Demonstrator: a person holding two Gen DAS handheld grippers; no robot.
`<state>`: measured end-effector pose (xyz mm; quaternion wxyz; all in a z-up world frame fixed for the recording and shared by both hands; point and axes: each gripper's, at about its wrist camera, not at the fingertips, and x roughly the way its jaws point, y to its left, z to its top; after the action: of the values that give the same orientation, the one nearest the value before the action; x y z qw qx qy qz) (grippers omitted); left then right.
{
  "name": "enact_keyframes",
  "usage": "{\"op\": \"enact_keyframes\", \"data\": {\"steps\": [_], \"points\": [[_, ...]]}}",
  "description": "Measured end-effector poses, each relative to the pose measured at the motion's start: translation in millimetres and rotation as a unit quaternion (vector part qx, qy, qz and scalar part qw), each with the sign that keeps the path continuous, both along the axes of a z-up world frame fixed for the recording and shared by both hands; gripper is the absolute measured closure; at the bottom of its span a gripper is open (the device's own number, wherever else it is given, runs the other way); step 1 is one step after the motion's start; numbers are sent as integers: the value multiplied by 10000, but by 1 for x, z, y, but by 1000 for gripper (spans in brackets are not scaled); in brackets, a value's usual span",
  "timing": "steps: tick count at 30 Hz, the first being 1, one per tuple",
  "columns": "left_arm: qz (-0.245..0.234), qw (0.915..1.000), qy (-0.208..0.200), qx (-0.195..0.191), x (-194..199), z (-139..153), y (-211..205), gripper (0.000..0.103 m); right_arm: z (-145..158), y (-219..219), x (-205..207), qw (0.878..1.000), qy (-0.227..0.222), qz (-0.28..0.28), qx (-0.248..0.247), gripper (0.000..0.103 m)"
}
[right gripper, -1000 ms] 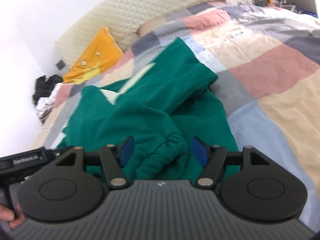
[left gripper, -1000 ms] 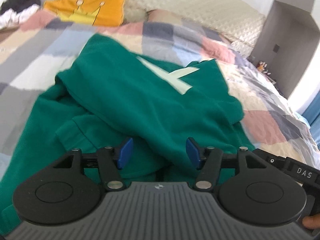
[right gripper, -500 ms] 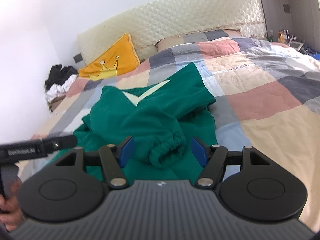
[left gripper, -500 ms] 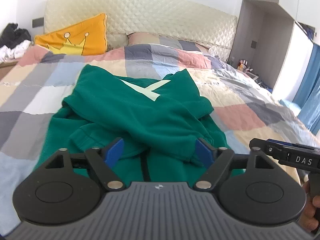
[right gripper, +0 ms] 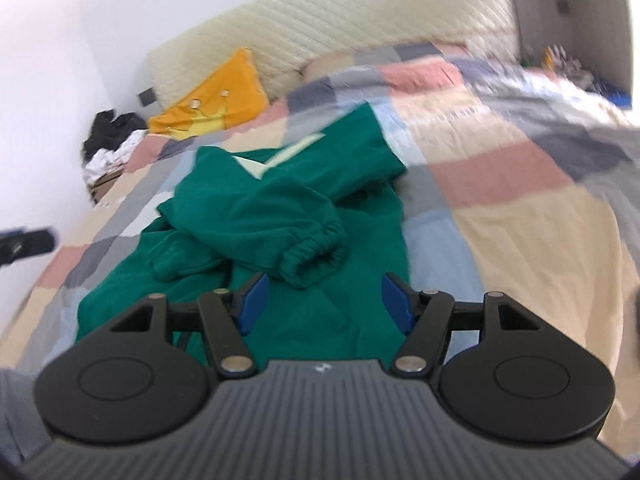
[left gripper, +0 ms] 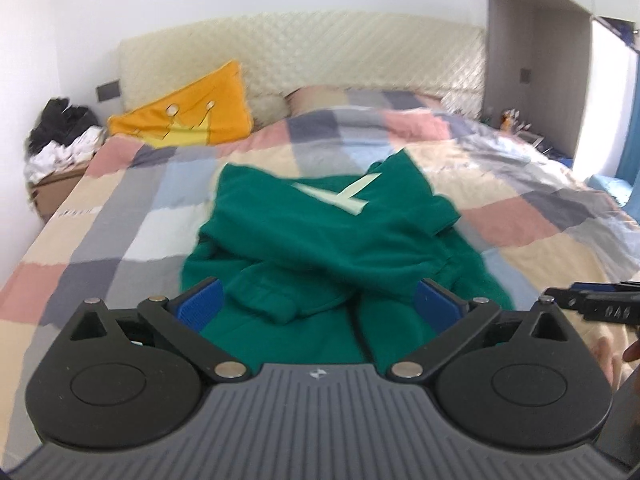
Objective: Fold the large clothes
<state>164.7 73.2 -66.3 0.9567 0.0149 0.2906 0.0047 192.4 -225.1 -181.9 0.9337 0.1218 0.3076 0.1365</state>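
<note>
The green sweatshirt, its pale chest mark unreadable, lies on the checked bed. Left hand-held gripper is opening, empty; right hand-held gripper is spread, gripping nothing.

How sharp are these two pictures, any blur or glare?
Left wrist view: the green sweatshirt and checked quilt are softly motion-blurred. Right wrist view: heavier smear across the quilt at right, window light washes out the corner, and the headboard bows from the fisheye.
</note>
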Motion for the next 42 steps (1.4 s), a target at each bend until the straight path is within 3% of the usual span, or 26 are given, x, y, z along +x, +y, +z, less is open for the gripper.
{"op": "enact_keyframes", "data": {"steps": [4,6,8,9,11,14,16,20,23,28,38,42], "points": [[324,9986,393,-133,3,-2,31,0,-14,-20,17,9976,541,-341,267,38],[532,9955,675,-387,8,-7,53,0,-23,-32,26,9936,894,-506,479,38],[702,9906,948,-690,14,-16,73,0,-26,-38,30,9918,1006,-744,272,38],[776,9876,1072,-848,16,-21,85,0,-27,-40,31,9910,973,-911,99,27],[941,9812,1308,-1067,19,-33,104,0,-30,-48,34,9892,999,-1048,250,10],[1185,9699,1644,-1348,22,-50,127,0,-42,-56,41,9840,1315,-1058,579,12],[1318,9664,1767,-1322,25,-58,136,0,-52,-61,46,9787,1583,-1099,704,12],[1483,9608,1992,-1233,35,-73,144,0,-72,-70,54,9624,2147,-1277,1071,12],[1530,9527,2209,-1421,45,-84,150,0,-82,-78,57,9491,2448,-1396,1408,12],[1423,9470,2375,-1631,59,-95,154,0,-83,-68,55,9529,2424,-1305,1272,10],[1298,9432,2681,-1469,78,-108,146,0,-75,-70,55,9593,2121,-1469,1149,12],[1285,9421,2711,-1500,78,-109,145,0,-74,-67,56,9624,2039,-1274,1265,12]]}}
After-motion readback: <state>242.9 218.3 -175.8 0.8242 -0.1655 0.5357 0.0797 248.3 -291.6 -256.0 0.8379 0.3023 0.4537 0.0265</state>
